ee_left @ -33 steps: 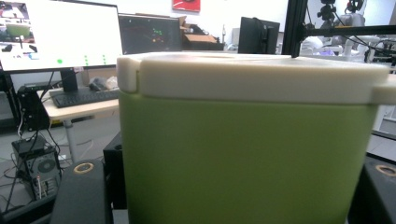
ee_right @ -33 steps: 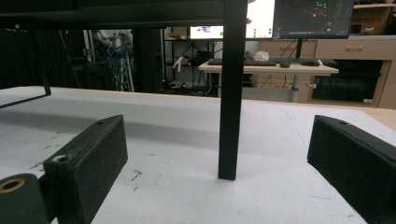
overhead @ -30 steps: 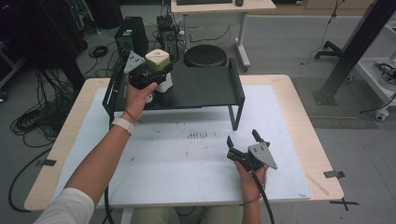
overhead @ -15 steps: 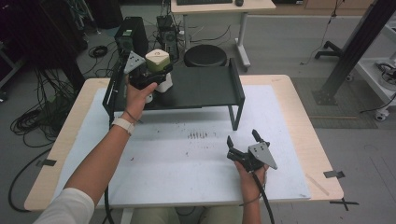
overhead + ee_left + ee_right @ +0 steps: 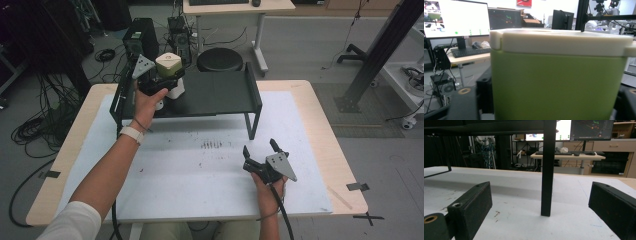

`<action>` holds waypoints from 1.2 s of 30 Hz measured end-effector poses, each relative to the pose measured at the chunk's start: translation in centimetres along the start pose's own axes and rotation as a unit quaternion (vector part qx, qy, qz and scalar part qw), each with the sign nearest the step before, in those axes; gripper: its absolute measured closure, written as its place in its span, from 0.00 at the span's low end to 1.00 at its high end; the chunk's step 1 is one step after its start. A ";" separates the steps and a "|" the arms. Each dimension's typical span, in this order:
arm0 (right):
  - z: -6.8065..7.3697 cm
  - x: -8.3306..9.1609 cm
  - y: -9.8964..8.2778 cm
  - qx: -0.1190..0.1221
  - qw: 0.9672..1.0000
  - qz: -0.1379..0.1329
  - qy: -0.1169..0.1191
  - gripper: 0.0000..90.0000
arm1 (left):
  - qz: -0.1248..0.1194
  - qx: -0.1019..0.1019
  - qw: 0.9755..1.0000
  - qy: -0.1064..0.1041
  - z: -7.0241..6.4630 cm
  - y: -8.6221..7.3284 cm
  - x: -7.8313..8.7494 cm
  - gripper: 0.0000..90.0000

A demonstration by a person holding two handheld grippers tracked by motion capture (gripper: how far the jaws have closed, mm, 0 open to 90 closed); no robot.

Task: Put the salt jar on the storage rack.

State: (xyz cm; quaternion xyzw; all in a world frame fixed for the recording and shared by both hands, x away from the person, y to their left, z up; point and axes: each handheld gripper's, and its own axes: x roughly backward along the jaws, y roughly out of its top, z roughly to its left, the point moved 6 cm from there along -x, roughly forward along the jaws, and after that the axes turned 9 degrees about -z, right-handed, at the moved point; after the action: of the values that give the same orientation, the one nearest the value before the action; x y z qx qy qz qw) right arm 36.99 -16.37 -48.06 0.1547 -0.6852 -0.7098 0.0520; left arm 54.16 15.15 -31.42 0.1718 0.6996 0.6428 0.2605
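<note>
Two tongs: left just easing open around green container, right spread, empty.

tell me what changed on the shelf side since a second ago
The left tongs have just been opening around the green container, which sits between their jaws on the black shelf. Both hands, the container and the open right tongs kept their places.

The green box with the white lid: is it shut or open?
Shut: the white lid sits flat on the green box, covering its whole top.
</note>
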 end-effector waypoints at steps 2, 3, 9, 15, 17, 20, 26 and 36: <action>0.0 0.0 0.0 0.000 1.000 0.000 0.000 0.06 | 0.000 0.002 1.000 -0.002 -0.1 0.1 0.1 0.21; 0.0 0.0 0.0 0.000 1.000 0.000 0.000 0.06 | 0.001 -0.003 1.000 0.001 -0.2 0.2 0.1 0.19; 0.0 0.0 0.0 0.001 1.000 0.000 0.000 0.06 | 0.008 -0.004 1.000 0.009 -0.2 0.4 0.5 0.04; 0.0 0.0 0.0 0.001 1.000 0.000 0.000 0.06 | -0.002 -0.011 1.000 0.013 -0.3 1.3 0.8 0.03; 0.0 0.0 0.0 0.001 1.000 0.000 -0.001 0.06 | -0.003 -0.011 1.000 0.014 -0.3 1.5 0.9 0.02; 0.0 0.0 0.0 0.001 1.000 0.000 -0.001 0.06 | -0.004 -0.010 1.000 0.015 -0.4 1.8 1.1 0.01; 0.0 0.0 0.0 0.001 1.000 0.000 -0.001 0.06 | -0.006 -0.015 1.000 0.012 -0.7 2.4 1.7 0.00; 0.0 0.0 0.0 0.001 1.000 0.001 -0.001 0.06 | -0.011 -0.036 0.999 0.012 -1.6 3.9 3.1 0.00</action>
State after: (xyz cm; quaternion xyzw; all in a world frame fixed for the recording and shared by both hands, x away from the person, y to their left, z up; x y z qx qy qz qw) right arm 36.98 -16.35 -48.06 0.1537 -0.6863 -0.7090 0.0517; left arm 50.30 16.07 -27.99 0.1467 0.6809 0.6668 0.2651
